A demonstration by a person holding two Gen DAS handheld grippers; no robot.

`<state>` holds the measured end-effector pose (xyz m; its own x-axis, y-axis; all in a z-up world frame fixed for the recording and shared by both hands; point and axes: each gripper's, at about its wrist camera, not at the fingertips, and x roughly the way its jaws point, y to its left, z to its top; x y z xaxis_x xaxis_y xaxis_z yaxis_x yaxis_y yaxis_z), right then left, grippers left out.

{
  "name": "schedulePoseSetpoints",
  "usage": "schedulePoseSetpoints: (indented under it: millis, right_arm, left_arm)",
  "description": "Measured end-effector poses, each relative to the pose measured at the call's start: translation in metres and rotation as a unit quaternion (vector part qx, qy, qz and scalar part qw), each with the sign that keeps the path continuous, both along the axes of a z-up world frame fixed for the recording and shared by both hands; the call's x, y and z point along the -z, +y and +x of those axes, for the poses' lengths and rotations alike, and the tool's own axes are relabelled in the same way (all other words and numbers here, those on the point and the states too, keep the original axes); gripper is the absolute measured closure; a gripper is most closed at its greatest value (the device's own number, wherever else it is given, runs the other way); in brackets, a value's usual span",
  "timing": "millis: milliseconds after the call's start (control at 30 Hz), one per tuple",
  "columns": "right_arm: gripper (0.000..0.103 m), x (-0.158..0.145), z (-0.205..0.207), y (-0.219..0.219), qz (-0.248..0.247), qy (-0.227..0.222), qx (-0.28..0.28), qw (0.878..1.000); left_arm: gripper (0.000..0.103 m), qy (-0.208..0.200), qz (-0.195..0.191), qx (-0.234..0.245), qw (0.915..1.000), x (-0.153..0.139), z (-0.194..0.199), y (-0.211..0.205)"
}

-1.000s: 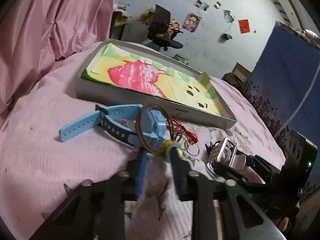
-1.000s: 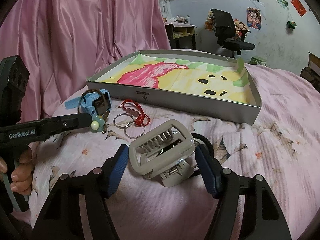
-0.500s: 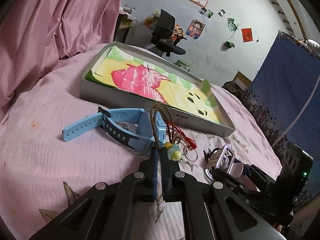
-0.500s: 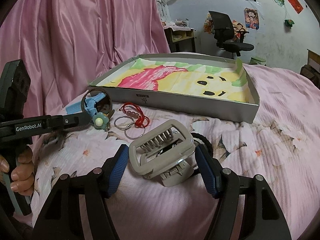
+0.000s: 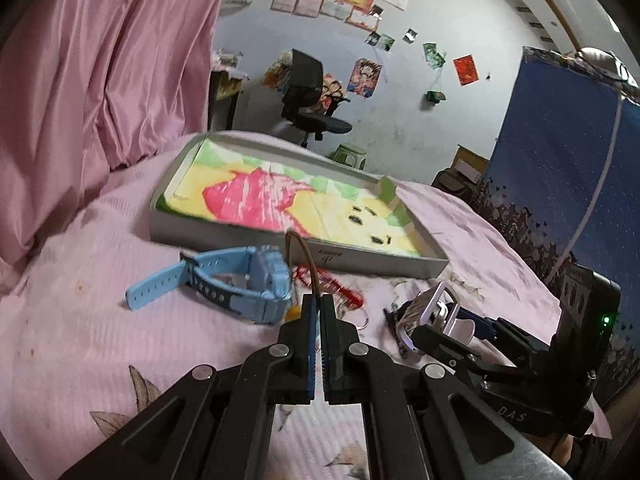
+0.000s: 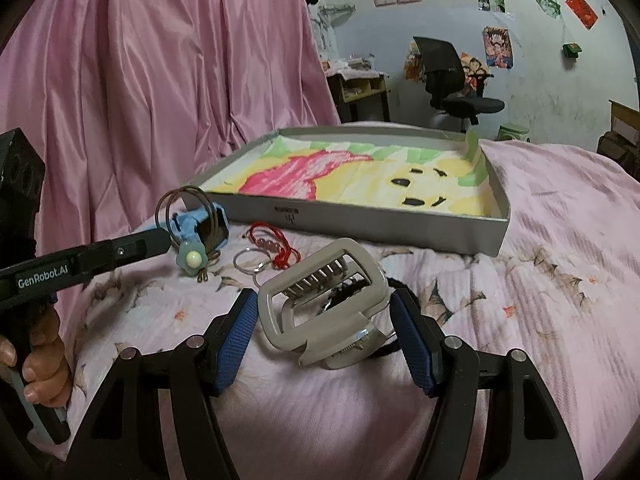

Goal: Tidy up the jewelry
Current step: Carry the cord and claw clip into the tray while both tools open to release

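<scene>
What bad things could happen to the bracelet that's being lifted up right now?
1. The left hand-held gripper pinches only the thin brown bracelet at one spot, so it might slip out and fall on the bed.
2. Its flower charm dangles just above the blue watch and could snag on it.
3. The tray has a raised wall; a low-swinging bracelet might hit it instead of going in.
</scene>
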<state>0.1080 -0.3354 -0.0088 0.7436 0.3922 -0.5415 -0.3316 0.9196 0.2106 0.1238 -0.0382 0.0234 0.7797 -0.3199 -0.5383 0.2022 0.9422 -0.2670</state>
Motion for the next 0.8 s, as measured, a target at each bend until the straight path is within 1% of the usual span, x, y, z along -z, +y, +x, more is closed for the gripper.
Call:
schedulePoseSetpoints:
  millis: [100,200,333,433,500,633,700,767,800]
  right_arm:
    - [0.040,-0.006,-0.002,-0.002,0.009,-0.010,0.003,1.000]
    - [0.040,-0.017,0.001,-0.007,0.028,-0.017,0.008,0.999]
    - [0.040,-0.030,0.016,-0.013,0.051,-0.020,0.011,0.998]
    - [0.040,-0.040,0.040,-0.009,0.044,-0.020,0.012,0.999]
    - [0.040,-0.043,0.064,0.000,0.033,-0.014,0.013,0.999]
    - [0.040,-0.040,0.100,0.014,0.030,0.000,0.012,0.999]
    - [0.040,-0.033,0.121,0.023,0.028,0.017,0.013,0.999]
    - [0.040,-0.026,0.135,0.031,0.024,0.031,0.011,0.999]
    - [0.040,-0.021,0.141,0.035,0.021,0.040,0.012,0.999]
  left_arm:
    - [0.101,-0.015,0.001,0.008,0.9999,-0.014,0.001,-0.003]
    - [0.101,-0.023,-0.006,0.014,0.9996,-0.025,0.006,-0.003]
    - [0.101,-0.036,-0.012,0.016,0.9991,-0.042,0.021,-0.003]
    - [0.101,-0.047,-0.006,0.011,0.9988,-0.049,0.036,-0.003]
    - [0.101,-0.050,-0.003,0.004,0.9987,-0.052,0.048,-0.001]
    - [0.101,-0.037,-0.003,-0.013,0.9992,-0.048,0.080,0.009]
    - [0.101,-0.017,-0.008,-0.021,0.9996,-0.040,0.094,0.015]
    - [0.100,0.014,-0.017,-0.035,0.9991,-0.030,0.110,0.024]
    - [0.100,0.022,-0.019,-0.037,0.9989,-0.026,0.113,0.026]
